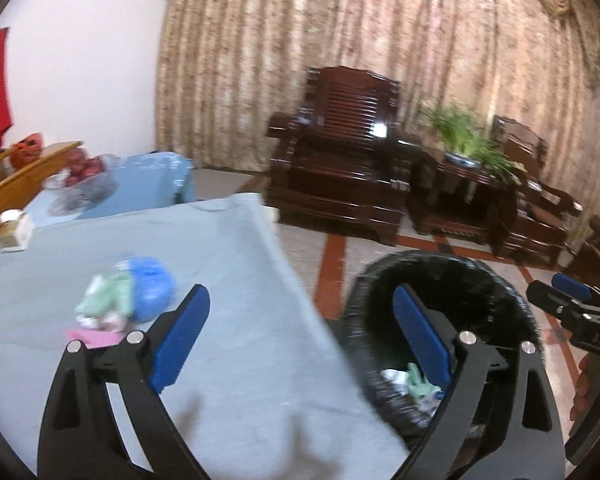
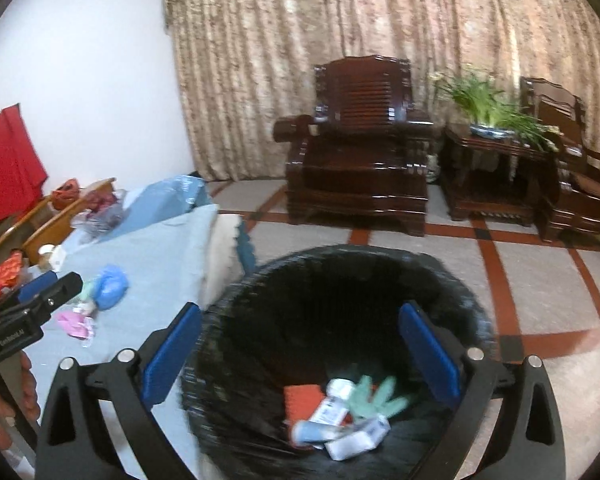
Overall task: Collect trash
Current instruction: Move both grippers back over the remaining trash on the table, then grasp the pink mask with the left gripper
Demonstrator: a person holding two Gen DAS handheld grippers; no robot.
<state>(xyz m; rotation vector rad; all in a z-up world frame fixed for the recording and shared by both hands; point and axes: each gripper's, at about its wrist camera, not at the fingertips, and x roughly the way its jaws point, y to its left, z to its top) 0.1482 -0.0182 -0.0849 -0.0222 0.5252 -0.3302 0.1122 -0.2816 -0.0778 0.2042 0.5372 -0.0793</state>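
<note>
Loose trash lies on the light-blue table cloth (image 1: pixel 228 264): a blue bag (image 1: pixel 152 288), a pale green crumple (image 1: pixel 104 298) and a pink paper (image 1: pixel 94 338). My left gripper (image 1: pixel 300 292) is open and empty, straddling the table's right edge, with the pile beyond its left finger. A black-lined bin (image 2: pixel 340 254) stands on the floor beside the table. It holds a green glove (image 2: pixel 376 400), a red packet (image 2: pixel 304 398) and white bottles (image 2: pixel 340 416). Above the bin's mouth my right gripper (image 2: pixel 300 312) stands open with nothing between its fingers. The same blue bag (image 2: pixel 110 286) shows on the table in this view.
A white jar (image 1: pixel 14 230) and a glass bowl of red fruit (image 1: pixel 80 172) sit further back on the table. Dark wooden armchairs (image 2: pixel 360 152) and a side table with a green plant (image 2: pixel 488 112) stand before the curtain. Tiled floor lies between them and the bin.
</note>
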